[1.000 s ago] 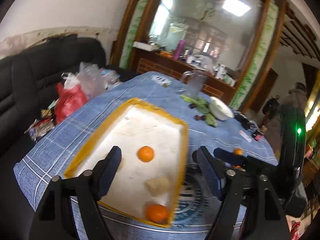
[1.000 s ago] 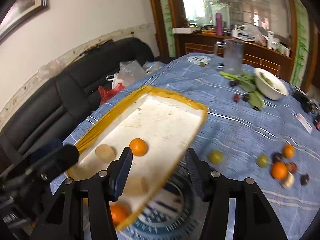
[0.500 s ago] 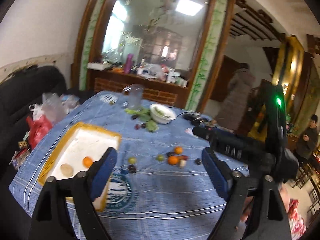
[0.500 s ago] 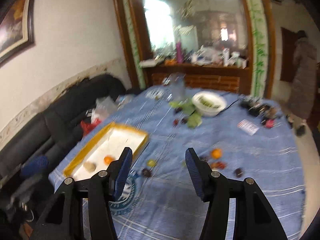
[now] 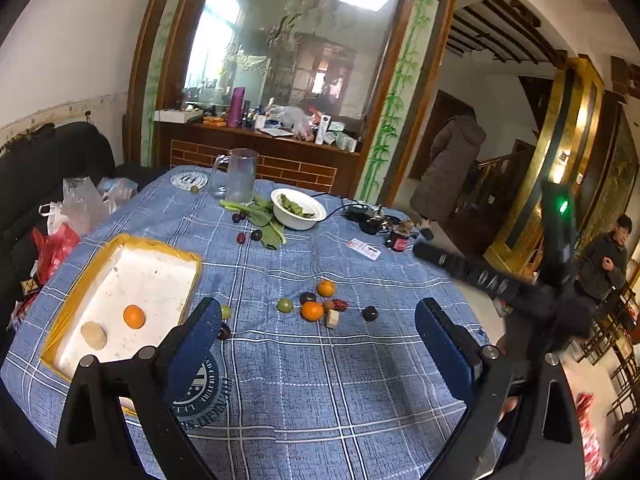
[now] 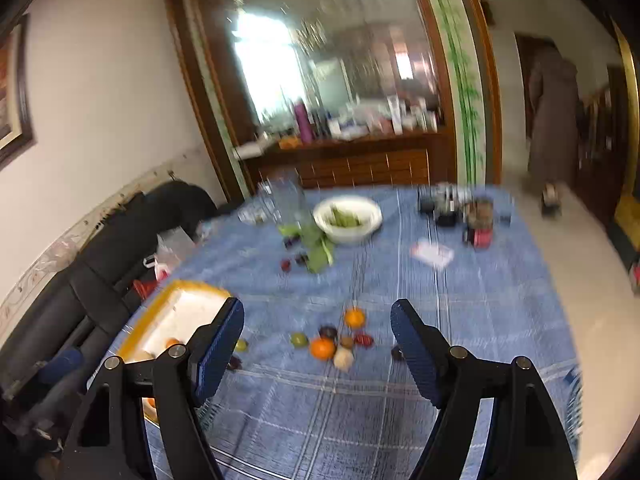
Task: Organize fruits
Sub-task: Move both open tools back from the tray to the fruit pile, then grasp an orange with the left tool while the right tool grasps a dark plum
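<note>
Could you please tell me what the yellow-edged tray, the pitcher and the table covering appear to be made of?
The tray looks like white foam, matte and scuffed, its thick rim seemingly wrapped in glossy yellow tape, though painted board is possible. The pitcher is clear glass or plastic; which one is unclear, but the brick behind shows through it. The tablecloth looks like woven fabric, matte blue with white check lines and soft folds.

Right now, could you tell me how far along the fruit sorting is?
Partly done. The tray already holds an orange and a pale round piece. Nothing is in hand: the left gripper and right gripper are both open above the table. Left on the tablecloth is a cluster including two oranges, a green fruit and several dark fruits.
</note>
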{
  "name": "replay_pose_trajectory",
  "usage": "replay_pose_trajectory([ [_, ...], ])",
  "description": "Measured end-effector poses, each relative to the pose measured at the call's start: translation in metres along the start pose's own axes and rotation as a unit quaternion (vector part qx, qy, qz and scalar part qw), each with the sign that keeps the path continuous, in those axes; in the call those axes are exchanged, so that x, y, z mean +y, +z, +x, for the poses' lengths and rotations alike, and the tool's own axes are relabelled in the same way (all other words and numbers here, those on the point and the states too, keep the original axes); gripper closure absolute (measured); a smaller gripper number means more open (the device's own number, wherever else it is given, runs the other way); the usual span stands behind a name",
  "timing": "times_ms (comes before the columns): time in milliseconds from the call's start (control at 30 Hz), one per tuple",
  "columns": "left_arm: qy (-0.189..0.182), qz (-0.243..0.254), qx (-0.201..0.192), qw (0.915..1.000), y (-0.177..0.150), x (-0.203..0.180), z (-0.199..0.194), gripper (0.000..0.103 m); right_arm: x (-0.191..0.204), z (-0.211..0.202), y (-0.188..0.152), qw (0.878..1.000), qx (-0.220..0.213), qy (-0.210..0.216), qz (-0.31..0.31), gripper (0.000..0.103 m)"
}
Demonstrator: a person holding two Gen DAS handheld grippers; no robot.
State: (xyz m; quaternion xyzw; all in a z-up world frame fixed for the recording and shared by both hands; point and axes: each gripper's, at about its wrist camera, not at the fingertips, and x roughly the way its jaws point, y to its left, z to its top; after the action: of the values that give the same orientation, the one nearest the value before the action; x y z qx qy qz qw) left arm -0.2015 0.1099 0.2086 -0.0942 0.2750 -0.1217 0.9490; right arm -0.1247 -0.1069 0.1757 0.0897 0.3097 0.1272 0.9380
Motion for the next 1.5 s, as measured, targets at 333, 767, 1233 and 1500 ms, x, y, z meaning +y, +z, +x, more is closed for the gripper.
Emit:
replay_pose_trajectory([
  [333, 0.033, -0.019, 0.050, 0.9980, -0.010, 0.017, 0.067, 0.006, -0.046, 0.082, -0.026, 0.998, 0.053, -0.013, 0.040, 0.023],
  [767, 0.048, -0.011, 0.091, 0.9946, -0.024, 0.026, 0.148, 0.006, -0.072, 0.121, -0.036, 0.997, 0.015, -0.068, 0.014, 0.023],
  [1233, 0.090, -0.057, 0.085, 0.9907, -0.028, 0.078, 0.159, 0.006, -0.118, 0.122, -0.039, 0.990, 0.037, -0.005, 0.132, 0.027],
  [1500, 0.010, -0.066, 0.109, 0.9918, -0.024, 0.069, 0.186, 0.021, -0.104, 0.145, -0.052, 0.991, 0.084, -0.035, 0.099, 0.053],
])
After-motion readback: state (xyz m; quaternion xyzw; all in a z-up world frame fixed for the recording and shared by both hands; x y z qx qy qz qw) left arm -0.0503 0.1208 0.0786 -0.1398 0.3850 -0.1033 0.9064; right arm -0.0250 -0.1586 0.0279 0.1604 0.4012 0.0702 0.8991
